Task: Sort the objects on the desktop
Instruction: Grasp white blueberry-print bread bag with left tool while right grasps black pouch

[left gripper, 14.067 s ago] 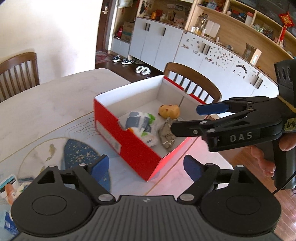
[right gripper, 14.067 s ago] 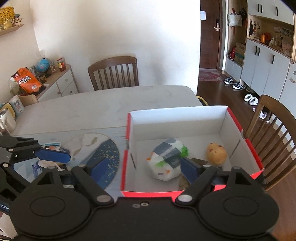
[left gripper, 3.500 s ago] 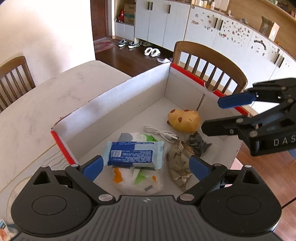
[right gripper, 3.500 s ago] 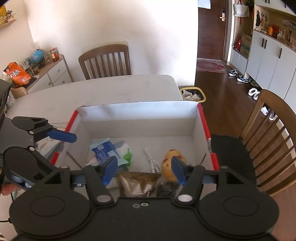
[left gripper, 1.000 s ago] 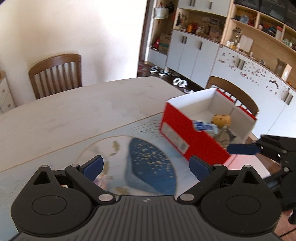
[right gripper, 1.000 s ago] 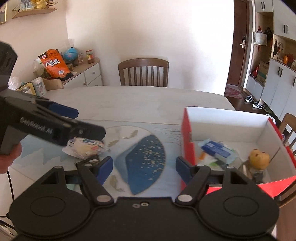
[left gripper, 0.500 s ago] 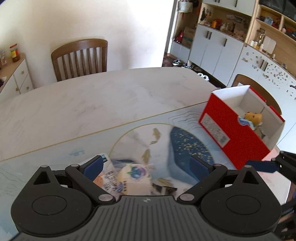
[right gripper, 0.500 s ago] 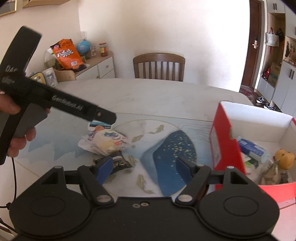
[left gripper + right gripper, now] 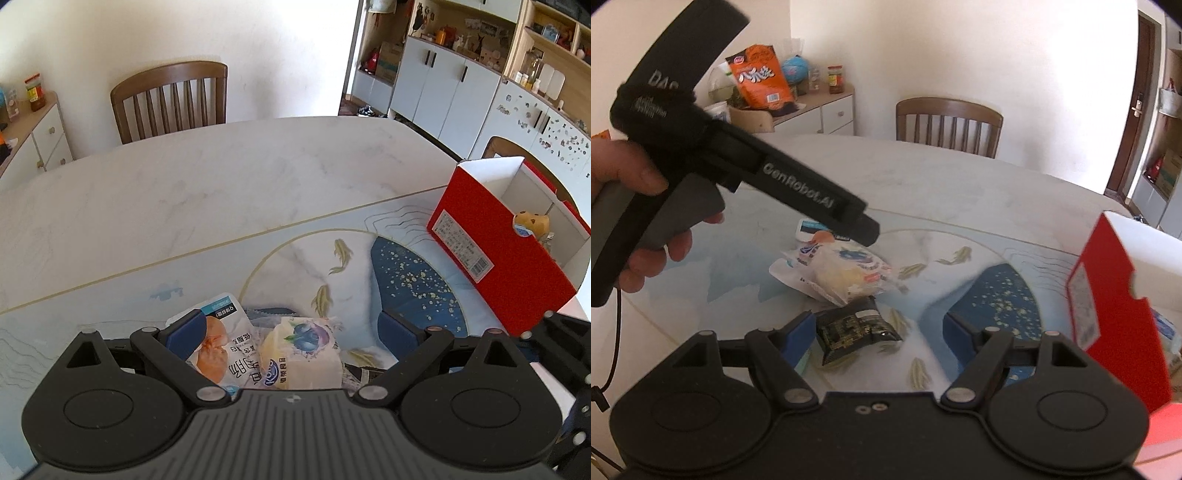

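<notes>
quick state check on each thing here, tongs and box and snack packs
left tongs: open, empty
right tongs: open, empty
red box: open-topped, upright, partly filled
blueberry bread pack: sealed, on mat
black pack: on mat
orange-print pack: on mat, under bread

Both claws are away from the red box (image 9: pixel 502 258), now over the packets. Left claw (image 9: pixel 291 328) brackets the blueberry bread packet (image 9: pixel 301 354); right claw (image 9: pixel 879 332) brackets the black packet (image 9: pixel 855 328).
</notes>
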The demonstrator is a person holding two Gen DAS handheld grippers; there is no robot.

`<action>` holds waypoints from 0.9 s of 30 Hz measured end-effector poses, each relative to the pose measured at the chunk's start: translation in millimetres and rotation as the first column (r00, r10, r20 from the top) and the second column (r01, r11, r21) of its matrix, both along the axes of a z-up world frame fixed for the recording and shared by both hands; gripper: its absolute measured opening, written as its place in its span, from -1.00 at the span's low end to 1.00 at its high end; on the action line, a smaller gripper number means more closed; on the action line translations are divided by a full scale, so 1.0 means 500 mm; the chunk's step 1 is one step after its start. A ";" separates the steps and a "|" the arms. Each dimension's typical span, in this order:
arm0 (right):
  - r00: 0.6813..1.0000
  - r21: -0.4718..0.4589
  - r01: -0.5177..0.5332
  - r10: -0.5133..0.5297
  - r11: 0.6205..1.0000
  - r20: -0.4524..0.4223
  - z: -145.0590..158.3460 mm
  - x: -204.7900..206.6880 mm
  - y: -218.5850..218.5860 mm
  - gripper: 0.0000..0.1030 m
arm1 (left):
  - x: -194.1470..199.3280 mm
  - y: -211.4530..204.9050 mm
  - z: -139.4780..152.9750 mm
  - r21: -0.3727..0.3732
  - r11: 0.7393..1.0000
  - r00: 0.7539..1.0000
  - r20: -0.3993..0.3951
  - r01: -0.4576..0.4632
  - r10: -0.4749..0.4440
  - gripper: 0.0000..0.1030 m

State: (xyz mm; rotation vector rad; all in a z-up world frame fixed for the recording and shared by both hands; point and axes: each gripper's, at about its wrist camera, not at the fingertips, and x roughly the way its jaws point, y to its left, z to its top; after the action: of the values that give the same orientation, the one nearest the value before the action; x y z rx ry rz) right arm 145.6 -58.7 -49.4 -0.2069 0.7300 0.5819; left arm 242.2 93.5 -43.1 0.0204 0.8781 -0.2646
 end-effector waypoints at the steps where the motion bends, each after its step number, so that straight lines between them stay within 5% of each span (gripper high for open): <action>1: 1.000 -0.005 -0.007 0.007 1.000 -0.003 -0.006 0.004 0.005 0.50 | 0.002 0.000 -0.002 0.000 1.000 1.000 -0.001 0.002 -0.002 0.93; 14: 0.996 -0.069 -0.087 0.084 0.994 -0.040 -0.069 0.044 0.067 0.64 | 0.030 -0.015 -0.037 -0.008 1.000 0.999 -0.034 0.029 -0.030 0.93; 27: 0.992 -0.060 -0.103 0.097 0.993 -0.085 -0.093 0.072 0.076 0.46 | 0.042 -0.018 -0.074 0.002 0.999 0.997 -0.063 0.047 -0.047 0.93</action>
State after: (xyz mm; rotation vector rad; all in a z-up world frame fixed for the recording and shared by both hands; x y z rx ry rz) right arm 181.3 -20.6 -95.8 -0.2817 0.8220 0.6660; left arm 263.0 84.4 -80.3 0.0357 0.9418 -0.3088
